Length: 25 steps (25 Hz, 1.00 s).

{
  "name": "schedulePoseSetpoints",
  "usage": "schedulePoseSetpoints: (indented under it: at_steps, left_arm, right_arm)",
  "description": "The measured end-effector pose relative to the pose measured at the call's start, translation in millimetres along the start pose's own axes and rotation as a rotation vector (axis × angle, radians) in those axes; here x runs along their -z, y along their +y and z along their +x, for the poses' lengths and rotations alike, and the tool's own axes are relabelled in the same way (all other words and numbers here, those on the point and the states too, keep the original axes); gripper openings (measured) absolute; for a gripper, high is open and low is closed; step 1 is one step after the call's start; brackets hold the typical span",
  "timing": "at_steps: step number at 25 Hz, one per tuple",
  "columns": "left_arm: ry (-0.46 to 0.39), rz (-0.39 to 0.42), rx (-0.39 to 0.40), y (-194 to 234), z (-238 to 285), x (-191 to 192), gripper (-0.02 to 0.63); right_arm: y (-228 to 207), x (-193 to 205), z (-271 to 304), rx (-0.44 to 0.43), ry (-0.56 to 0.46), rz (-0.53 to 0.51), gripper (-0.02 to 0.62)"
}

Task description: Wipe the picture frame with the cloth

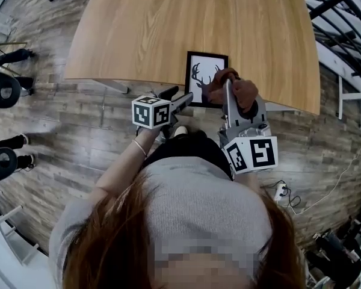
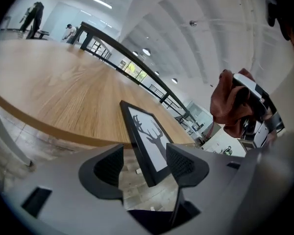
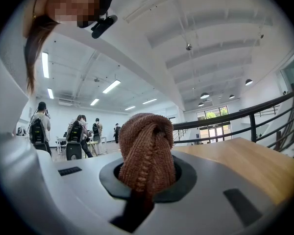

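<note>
A black picture frame (image 1: 200, 71) with a deer-antler print lies at the near edge of the wooden table (image 1: 168, 23). Its near corner hangs over the edge. My left gripper (image 1: 183, 99) is at that corner. In the left gripper view the frame (image 2: 149, 141) stands between the open jaws of the left gripper (image 2: 144, 156), and the pads are clear of it. My right gripper (image 1: 228, 90) is shut on a bunched brown knitted cloth (image 1: 243, 92) over the frame's near right part. The cloth (image 3: 147, 151) fills the right gripper (image 3: 147, 177).
The table's metal leg (image 1: 108, 86) runs under the near edge at left. Office chairs and people's feet (image 1: 9, 56) are on the wood floor at far left. A power strip with cable (image 1: 281, 191) lies on the floor at right. White racks (image 1: 349, 95) stand beyond.
</note>
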<state>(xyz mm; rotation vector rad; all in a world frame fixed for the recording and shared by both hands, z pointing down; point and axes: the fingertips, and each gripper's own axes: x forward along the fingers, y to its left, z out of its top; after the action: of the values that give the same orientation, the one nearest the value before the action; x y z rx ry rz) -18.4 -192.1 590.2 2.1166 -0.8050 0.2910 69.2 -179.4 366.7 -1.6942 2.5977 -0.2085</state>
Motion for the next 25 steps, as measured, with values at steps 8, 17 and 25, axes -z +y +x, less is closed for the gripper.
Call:
schedulePoseSetpoints:
  at_steps: [8, 17, 25]
  left_arm:
    - [0.052, -0.167, 0.185, -4, 33, 15, 0.253]
    - [0.099, -0.291, 0.413, -25, 59, 17, 0.252]
    - [0.051, -0.427, 0.542, -29, 59, 16, 0.046]
  right_arm:
    - [-8, 10, -9, 0.037, 0.028, -0.006, 0.046]
    - [-12, 13, -13, 0.058, 0.037, 0.006, 0.046]
    - [-8, 19, -12, 0.060, 0.045, 0.013, 0.046]
